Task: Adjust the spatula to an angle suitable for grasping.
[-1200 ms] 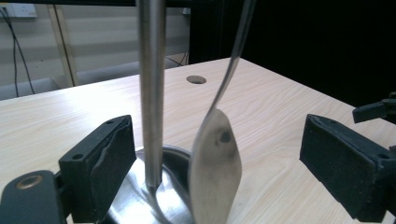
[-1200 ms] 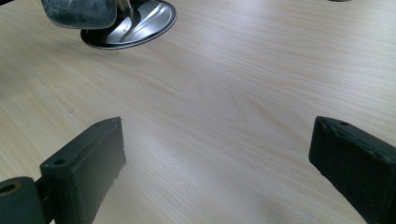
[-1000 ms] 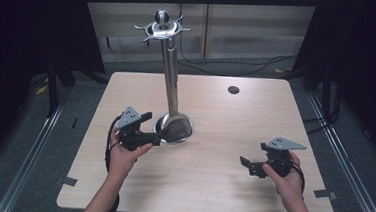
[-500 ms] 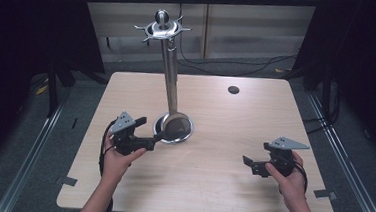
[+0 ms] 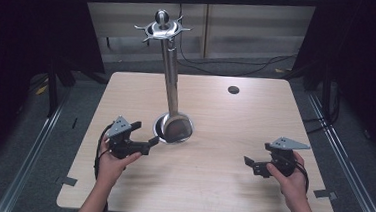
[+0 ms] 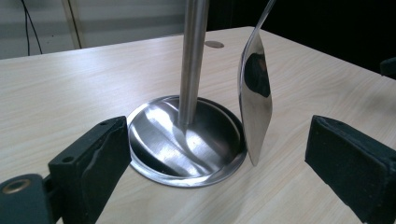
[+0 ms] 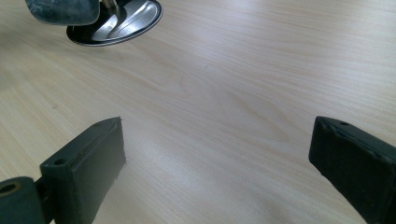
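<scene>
Two grippers rested low over a pale wooden table (image 5: 210, 188), one in each of the person's hands. The left gripper (image 5: 149, 142) sat near the table's left front, its jaws spread wide apart and holding nothing, aimed at the round base (image 5: 173, 128) of a tall metal stand (image 5: 170, 69). In the left gripper view that base (image 6: 187, 140) lay just beyond and between the two black jaws, a shallow polished steel dish with a raised rim, and the stand's smooth cylindrical pole (image 6: 192, 56) rose from its middle. A flat, mirror-bright utensil blade (image 6: 256, 98) hung edge-on just to the right of the pole, its lower tip near the dish's rim; whether it touched the rim I cannot tell. The jaws were blocky, matte black pads with a slightly rough face.

The right gripper (image 5: 248, 164) was held well apart from the stand, toward the table's right front, its jaws likewise wide open and empty over bare wood. In the right gripper view the base (image 7: 116, 21) showed far off at the upper left.

From the high view the pole ended in a ring of short hooks topped by a rounded knob (image 5: 162, 18). A small dark round grommet (image 5: 233, 89) sat in the table's far right part. The wood grain ran light and fine, with a matte finish.
</scene>
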`<state>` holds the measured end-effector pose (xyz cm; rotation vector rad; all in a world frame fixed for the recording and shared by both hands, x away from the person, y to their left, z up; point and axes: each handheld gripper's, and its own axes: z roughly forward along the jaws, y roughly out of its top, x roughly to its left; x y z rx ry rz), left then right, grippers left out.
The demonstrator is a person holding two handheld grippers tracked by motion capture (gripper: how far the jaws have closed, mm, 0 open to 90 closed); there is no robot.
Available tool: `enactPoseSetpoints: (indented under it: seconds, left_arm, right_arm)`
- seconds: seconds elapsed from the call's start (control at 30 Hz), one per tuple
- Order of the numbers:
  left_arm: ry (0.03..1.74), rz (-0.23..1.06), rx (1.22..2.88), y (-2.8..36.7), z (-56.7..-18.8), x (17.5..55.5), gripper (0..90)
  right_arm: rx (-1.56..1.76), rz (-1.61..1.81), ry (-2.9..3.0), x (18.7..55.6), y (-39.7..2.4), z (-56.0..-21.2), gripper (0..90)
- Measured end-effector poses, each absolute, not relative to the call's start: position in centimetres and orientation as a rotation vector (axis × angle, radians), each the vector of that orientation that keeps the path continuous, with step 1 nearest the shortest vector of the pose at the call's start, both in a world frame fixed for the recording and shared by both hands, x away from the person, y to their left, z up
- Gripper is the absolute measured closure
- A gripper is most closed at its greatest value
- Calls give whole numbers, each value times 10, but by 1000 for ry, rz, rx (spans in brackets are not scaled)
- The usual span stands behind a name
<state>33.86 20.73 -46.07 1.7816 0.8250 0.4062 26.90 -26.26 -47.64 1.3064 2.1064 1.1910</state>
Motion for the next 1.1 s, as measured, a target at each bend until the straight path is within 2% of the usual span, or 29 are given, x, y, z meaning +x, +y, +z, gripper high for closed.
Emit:
enactPoseSetpoints:
  seconds: [1.1]
  left_arm:
    - [860, 399, 1852, 230, -479, 338, 36]
  right_arm:
    - [1299, 1168, 2120, 270, -273, -485, 33]
